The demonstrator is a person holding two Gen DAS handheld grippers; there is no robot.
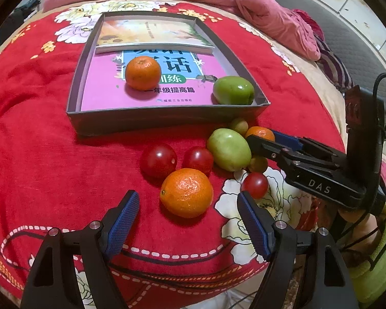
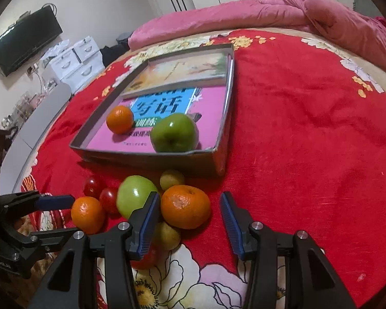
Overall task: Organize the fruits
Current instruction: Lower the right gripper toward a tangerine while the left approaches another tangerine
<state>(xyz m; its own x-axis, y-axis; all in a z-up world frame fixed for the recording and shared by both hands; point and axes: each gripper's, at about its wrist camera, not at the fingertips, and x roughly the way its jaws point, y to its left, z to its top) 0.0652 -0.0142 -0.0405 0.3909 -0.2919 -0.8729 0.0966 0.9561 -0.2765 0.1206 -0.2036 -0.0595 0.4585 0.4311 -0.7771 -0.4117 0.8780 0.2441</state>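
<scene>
A: Entry — shallow grey cardboard box tray (image 1: 164,118) on the red floral blanket (image 1: 51,154), two books lining its floor. It already holds a small round orange mandarin (image 1: 143,72) near the middle and a glossy green apple (image 1: 233,90) in the near right corner. Judged: this is the sorting target, partly filled.

B: And the loose fruit?

A: Piled just outside the tray's near wall, at 5 o'clock from it — a second green apple (image 1: 229,149), dark red cherry tomatoes (image 1: 158,160), small yellow-green fruits, two more mandarins. The cluster touches fruit to fruit, so any pick risks nudging neighbours.

B: Left gripper (image 1: 188,217)?

A: Wide apart, low over the blanket, level, fingers bracketing the nearest large mandarin (image 1: 186,193) at 12 o'clock without contact.

B: Right gripper (image 2: 189,222)?

A: Also spread wide, empty, reaching in from 3 o'clock of the pile. Its left pad (image 2: 148,221) sits just beside the far mandarin (image 2: 185,206); the other is well apart. Probably both are lining up mandarin picks.
</scene>
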